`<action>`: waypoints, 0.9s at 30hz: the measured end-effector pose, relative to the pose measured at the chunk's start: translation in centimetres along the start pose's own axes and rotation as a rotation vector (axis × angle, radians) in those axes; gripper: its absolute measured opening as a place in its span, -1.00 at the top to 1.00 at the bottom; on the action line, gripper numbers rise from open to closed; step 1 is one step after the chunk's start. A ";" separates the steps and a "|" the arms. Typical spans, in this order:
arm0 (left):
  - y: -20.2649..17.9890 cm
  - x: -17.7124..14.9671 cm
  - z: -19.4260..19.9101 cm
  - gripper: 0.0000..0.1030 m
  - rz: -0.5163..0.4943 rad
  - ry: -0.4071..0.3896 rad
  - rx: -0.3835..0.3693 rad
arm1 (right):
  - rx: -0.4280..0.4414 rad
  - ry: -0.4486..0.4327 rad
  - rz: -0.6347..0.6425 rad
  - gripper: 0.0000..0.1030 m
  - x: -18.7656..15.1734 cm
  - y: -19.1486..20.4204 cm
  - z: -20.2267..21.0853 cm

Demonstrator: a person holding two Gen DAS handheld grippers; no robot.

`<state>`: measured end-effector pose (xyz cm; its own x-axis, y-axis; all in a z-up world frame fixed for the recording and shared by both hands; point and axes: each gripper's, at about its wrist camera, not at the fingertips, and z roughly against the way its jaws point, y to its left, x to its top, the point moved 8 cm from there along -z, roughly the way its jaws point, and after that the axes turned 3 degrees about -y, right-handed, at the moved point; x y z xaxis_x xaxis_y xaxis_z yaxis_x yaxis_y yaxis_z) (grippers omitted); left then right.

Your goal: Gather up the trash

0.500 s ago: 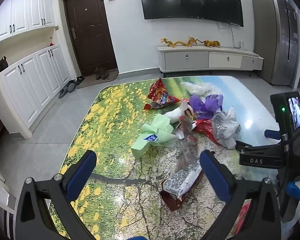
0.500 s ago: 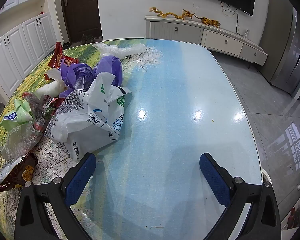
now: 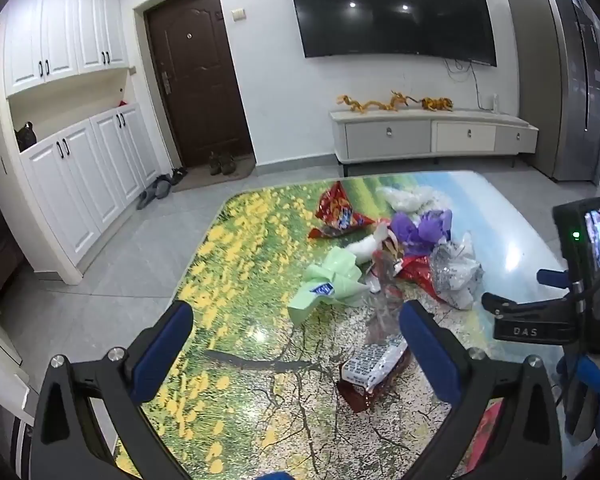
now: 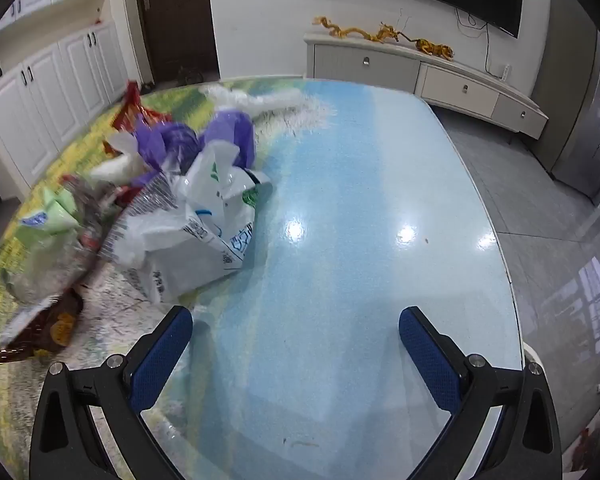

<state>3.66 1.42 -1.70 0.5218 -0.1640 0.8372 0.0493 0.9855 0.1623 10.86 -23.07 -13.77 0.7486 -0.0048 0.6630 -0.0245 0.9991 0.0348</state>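
While both grippers, left (image 3: 296,344) and right (image 4: 296,344), hover with jaws wide apart and empty, the heap of crumpled plastic bags and wrappers (image 4: 188,216) lies loose on the glossy printed desk (image 4: 360,280). Light film may slide or scatter off the edge under a partial pinch.

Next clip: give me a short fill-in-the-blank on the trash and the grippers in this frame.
1. The left gripper holds ____.
2. The bag in the middle of the trash pile, beside the white printed bag, is coloured ____.
3. Between the fingers of the right gripper lies only bare ____.
4. The crumpled wrapper with a blue label is light ____.

Missing words: nothing; purple; table; green
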 end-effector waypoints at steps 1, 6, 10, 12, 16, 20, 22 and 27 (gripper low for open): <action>0.1 0.2 0.3 -1.00 0.000 -0.008 0.003 | 0.000 -0.025 -0.007 -1.00 0.2 -0.2 0.5; -0.1 1.1 2.1 -1.00 -0.004 -0.051 0.017 | 0.002 -0.104 -0.040 -1.00 1.1 -1.1 3.7; -0.1 1.7 4.1 -1.00 0.001 -0.092 0.027 | 0.000 -0.159 -0.052 -1.00 1.4 -1.7 6.2; 0.0 1.8 4.9 -1.00 0.006 -0.110 0.030 | 0.000 -0.180 -0.053 -1.00 1.4 -1.8 7.3; 0.1 2.0 6.6 -1.00 0.009 -0.142 0.035 | 0.014 -0.226 -0.061 -1.00 1.1 -1.7 9.5; 0.0 2.2 8.1 -1.00 0.010 -0.171 0.040 | 0.011 -0.266 -0.064 -1.00 0.8 -1.7 11.3; 0.0 2.0 8.9 -1.00 0.013 -0.183 0.041 | 0.014 -0.289 -0.069 -1.00 0.8 -1.7 12.3; 0.1 2.0 10.3 -1.00 0.017 -0.207 0.044 | 0.018 -0.326 -0.071 -1.00 0.1 -1.5 14.3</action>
<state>-4.10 0.79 5.37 0.3354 -0.1575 0.9288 0.0025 0.9861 0.1663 1.51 -25.14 -3.05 0.4971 -0.0905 0.8629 0.0061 0.9949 0.1008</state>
